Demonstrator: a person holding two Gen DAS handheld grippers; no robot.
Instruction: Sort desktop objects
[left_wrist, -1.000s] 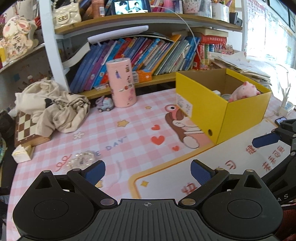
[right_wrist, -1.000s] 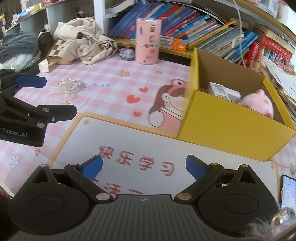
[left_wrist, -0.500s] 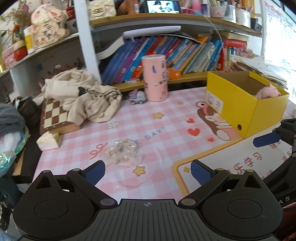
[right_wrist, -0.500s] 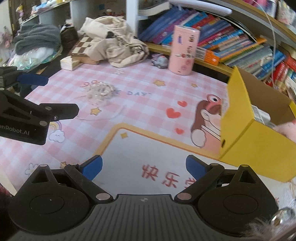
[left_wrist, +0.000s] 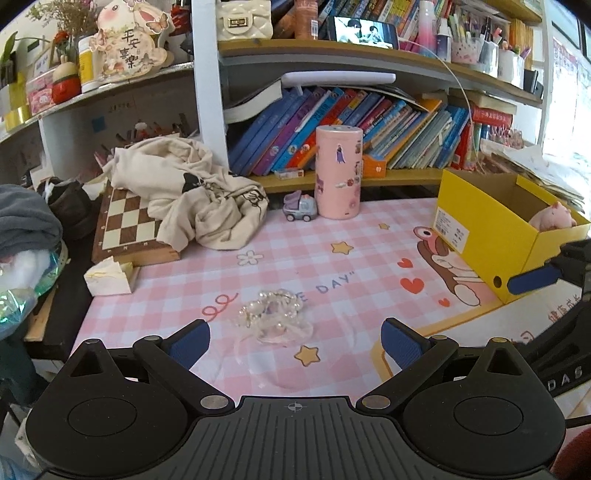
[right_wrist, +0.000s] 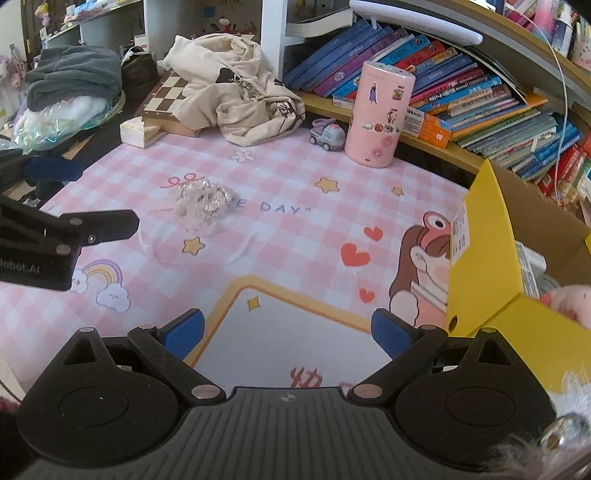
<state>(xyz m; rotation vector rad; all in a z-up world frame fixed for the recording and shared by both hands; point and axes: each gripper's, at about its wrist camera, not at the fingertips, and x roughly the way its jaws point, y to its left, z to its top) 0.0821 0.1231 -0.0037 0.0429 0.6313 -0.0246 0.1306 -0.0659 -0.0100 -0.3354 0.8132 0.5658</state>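
My left gripper (left_wrist: 295, 338) hangs spread and empty over the mat (left_wrist: 332, 236), bead bundle (left_wrist: 271, 317) just ahead between its fingers. Right gripper (right_wrist: 287, 330) also spread, empty. Bundle's clear wrapping, possibly a bag. Yellow box (left_wrist: 491, 236) sits right.

The yellow box (right_wrist: 491, 280) runs off the right edge; its wall hides most of the pink plush toy (right_wrist: 572, 301) inside

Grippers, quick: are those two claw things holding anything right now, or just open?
Left gripper: open, holding nothing, with the clear bead bundle lying on the mat just ahead of it.
Right gripper: open, holding nothing.
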